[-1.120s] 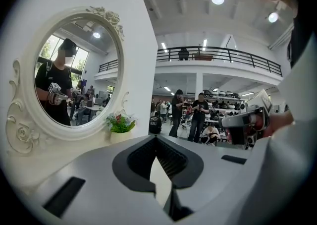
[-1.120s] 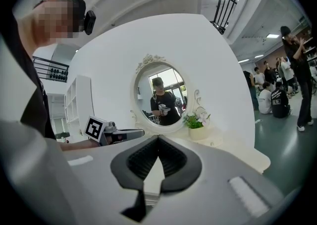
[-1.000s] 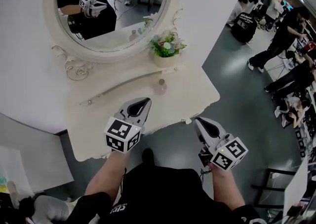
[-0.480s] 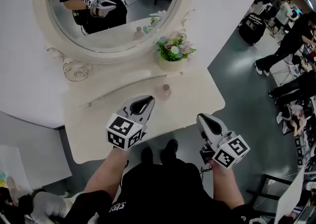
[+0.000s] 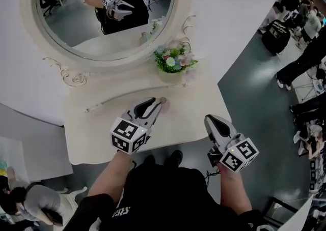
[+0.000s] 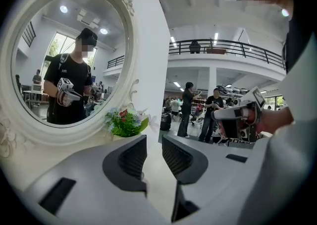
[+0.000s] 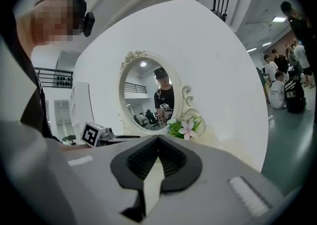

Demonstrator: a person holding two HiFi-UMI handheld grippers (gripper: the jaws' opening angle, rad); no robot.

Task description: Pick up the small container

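The small container (image 5: 163,100), a pale pinkish bottle, stands on the cream dressing table (image 5: 97,136) below the flower pot. My left gripper (image 5: 154,104) reaches over the table, its tips right beside the container on its left. Its jaws have just been opening. In the left gripper view a narrow gap shows in the left gripper (image 6: 153,147), with nothing seen between the pads. My right gripper (image 5: 209,118) hovers off the table's front right edge. In its own view the right gripper (image 7: 157,142) has its tips together and holds nothing.
A flower pot (image 5: 172,63) stands against the wall under the round mirror (image 5: 102,11), close behind the container. A low curved rail (image 5: 117,98) runs along the table's back. To the right is grey floor (image 5: 254,87), with people standing far off.
Both grippers have moved forward toward the table. The left gripper's tips, which were short of the container, now sit right beside it.
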